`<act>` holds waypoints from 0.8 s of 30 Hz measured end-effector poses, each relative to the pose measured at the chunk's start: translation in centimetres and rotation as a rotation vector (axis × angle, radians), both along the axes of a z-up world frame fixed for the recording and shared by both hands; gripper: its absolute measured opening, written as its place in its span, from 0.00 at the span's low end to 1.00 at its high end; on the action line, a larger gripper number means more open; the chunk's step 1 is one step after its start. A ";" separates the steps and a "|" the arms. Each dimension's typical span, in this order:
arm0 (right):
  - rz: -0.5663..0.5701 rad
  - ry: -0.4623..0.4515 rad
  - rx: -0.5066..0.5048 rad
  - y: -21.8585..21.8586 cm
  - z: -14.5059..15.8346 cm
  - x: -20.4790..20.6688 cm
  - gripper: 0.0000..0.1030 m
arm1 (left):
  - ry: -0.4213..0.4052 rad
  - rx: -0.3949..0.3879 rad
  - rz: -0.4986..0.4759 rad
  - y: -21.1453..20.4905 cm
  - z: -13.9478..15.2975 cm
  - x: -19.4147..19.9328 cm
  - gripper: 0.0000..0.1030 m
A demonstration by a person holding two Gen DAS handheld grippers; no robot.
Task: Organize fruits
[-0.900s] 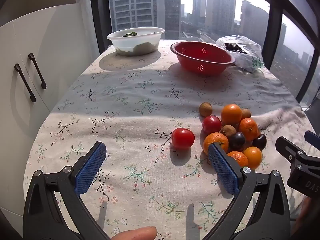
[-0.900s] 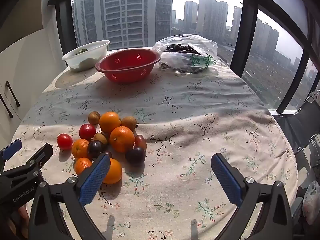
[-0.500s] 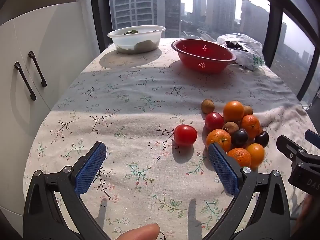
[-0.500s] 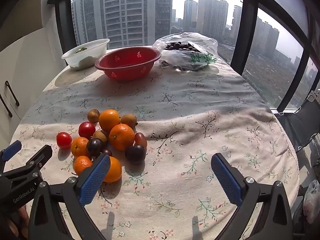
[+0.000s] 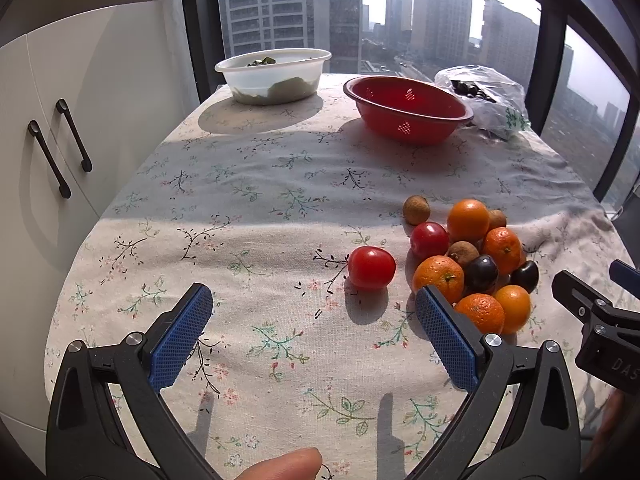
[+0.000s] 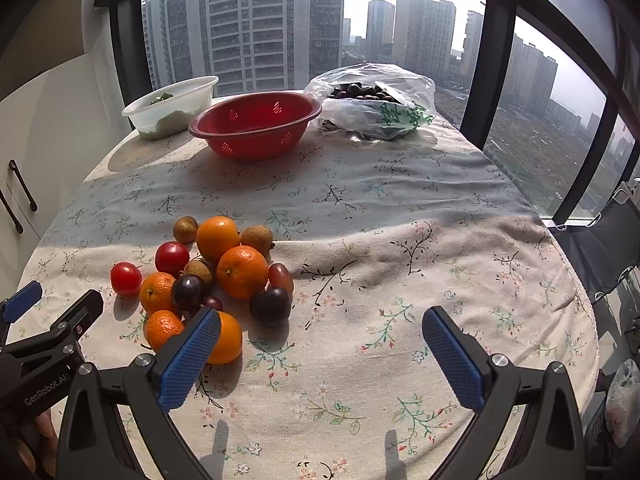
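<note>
A pile of fruit (image 5: pixel 472 264) lies on the flowered tablecloth: several oranges, dark plums, brown longans and red tomatoes; it also shows in the right wrist view (image 6: pixel 224 272). One red tomato (image 5: pixel 371 267) sits apart, left of the pile, also seen in the right wrist view (image 6: pixel 126 278). My left gripper (image 5: pixel 314 312) is open and empty, just short of that tomato. My right gripper (image 6: pixel 320 334) is open and empty, right of the pile, its left finger (image 6: pixel 188 360) in front of an orange (image 6: pixel 226 338).
A red colander (image 5: pixel 406 106) stands at the back, with a white plastic bowl (image 5: pixel 274 76) to its left and a clear bag of dark fruit (image 5: pixel 484 98) to its right. White cabinet doors (image 5: pixel 60 140) are left of the table. Windows stand behind.
Both grippers have moved slightly forward toward the fruit. Both stay open and empty.
</note>
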State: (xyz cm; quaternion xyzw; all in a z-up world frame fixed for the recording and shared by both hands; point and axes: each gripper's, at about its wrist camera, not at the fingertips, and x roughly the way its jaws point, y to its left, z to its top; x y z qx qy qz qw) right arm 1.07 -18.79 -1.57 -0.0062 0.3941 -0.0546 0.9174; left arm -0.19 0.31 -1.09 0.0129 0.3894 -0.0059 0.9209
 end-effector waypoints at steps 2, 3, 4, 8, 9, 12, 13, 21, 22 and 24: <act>-0.001 0.000 0.000 0.0 0.0 0.0 1.00 | 0.001 0.000 -0.002 0.0 -0.1 -0.1 1.00; 0.000 0.000 0.001 0.0 0.0 0.0 1.00 | 0.003 0.000 -0.002 -0.1 -0.1 -0.1 1.00; 0.000 0.000 0.002 0.0 0.0 0.0 1.00 | 0.004 0.000 -0.002 -0.1 -0.2 -0.1 1.00; 0.000 0.000 0.002 0.0 0.0 0.0 1.00 | 0.006 -0.002 -0.003 -0.1 -0.2 -0.2 1.00; 0.000 0.000 0.002 0.0 0.0 0.0 1.00 | 0.008 -0.004 -0.003 0.0 -0.2 -0.2 1.00; 0.001 0.002 0.002 0.0 -0.1 0.0 1.00 | 0.009 -0.004 -0.003 0.0 -0.2 -0.1 1.00; 0.001 0.001 0.002 0.1 -0.2 0.0 1.00 | 0.009 -0.004 -0.003 0.0 -0.2 -0.2 1.00; 0.001 0.003 0.002 0.1 -0.3 -0.1 1.00 | 0.014 -0.008 -0.006 -0.1 -0.3 -0.2 1.00; 0.002 0.003 0.001 0.2 -0.3 0.0 1.00 | 0.013 -0.008 -0.005 -0.1 -0.3 -0.2 1.00; 0.002 0.003 0.000 0.2 -0.3 0.0 1.00 | 0.013 -0.008 -0.005 -0.1 -0.3 -0.2 1.00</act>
